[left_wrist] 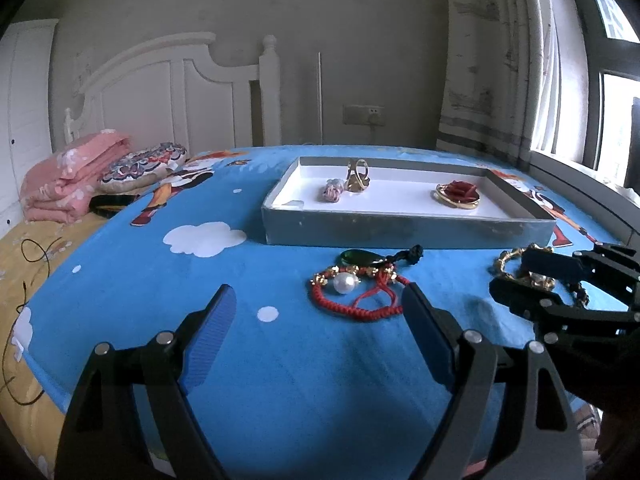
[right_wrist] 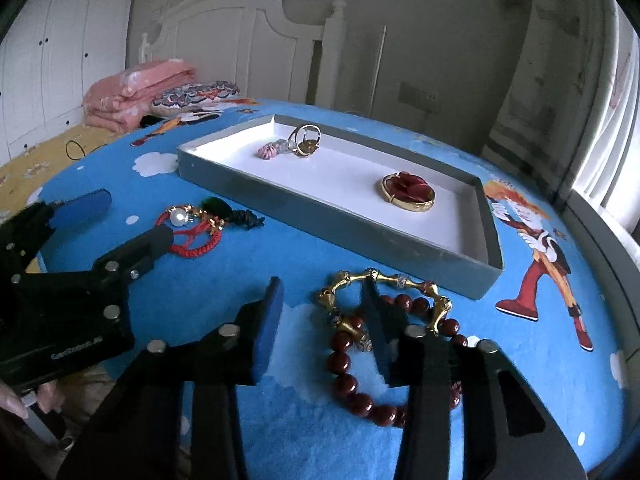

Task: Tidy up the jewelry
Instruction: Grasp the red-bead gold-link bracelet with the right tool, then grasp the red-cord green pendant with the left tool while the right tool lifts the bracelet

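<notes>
A grey tray (right_wrist: pixel 320 216) with a white floor lies on the blue bedspread. In it are a gold ring (right_wrist: pixel 306 142), a pink knot piece (right_wrist: pixel 270 151) and a red rose brooch (right_wrist: pixel 408 192). In front of it, my right gripper (right_wrist: pixel 324 312) stands open low over a gold bamboo-link bracelet (right_wrist: pixel 384 280) and a dark red bead bracelet (right_wrist: pixel 352 372); its right finger covers part of both. My left gripper (left_wrist: pixel 320 308) is open just short of a red cord bracelet with a pearl (left_wrist: pixel 356 296) and a green pendant (left_wrist: pixel 356 258).
The tray's front wall (left_wrist: pixel 400 232) rises just beyond the loose pieces. Folded pink bedding (left_wrist: pixel 68 176) and a patterned cushion (left_wrist: pixel 144 166) lie far left by the white headboard. A window and curtain are on the right. A person's fingers (right_wrist: pixel 16 404) hold the left gripper's handle.
</notes>
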Motion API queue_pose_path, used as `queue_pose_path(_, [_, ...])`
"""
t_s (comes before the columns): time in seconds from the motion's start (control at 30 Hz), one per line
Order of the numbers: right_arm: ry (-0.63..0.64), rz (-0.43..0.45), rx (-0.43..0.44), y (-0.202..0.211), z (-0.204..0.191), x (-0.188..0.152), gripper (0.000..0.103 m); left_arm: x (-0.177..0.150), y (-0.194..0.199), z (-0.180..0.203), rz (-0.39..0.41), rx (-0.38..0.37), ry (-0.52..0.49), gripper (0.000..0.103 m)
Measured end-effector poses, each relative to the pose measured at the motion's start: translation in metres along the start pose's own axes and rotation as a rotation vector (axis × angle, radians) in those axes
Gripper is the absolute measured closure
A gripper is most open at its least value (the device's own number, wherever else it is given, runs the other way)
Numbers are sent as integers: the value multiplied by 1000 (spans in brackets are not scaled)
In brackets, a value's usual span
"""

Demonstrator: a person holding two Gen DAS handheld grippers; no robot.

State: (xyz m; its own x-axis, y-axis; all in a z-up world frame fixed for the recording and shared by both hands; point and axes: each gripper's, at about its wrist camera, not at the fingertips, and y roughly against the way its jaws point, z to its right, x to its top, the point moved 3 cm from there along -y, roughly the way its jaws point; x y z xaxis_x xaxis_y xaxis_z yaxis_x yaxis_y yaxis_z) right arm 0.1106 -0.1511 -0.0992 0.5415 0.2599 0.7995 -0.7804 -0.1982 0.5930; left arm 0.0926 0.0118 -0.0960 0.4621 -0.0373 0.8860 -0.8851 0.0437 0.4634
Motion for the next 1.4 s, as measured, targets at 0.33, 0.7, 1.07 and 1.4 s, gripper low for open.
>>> queue_pose_path(0.33, [15, -20, 3, -10, 0, 0, 71, -2, -2, 1, -8, -3, 4, 21])
queue_pose_path(0.7, [2, 7, -46, -2, 17, -14, 71, -5, -5, 0, -27, -19, 24, 21])
queue_pose_path(1.07, [108, -34, -9, -8, 13, -5, 92, -5, -3, 4, -19, -15, 3, 21])
queue_pose_path(1.4, [2, 78, -36, 16, 26, -3, 92, 0, -6, 11, -31, -46, -7, 21])
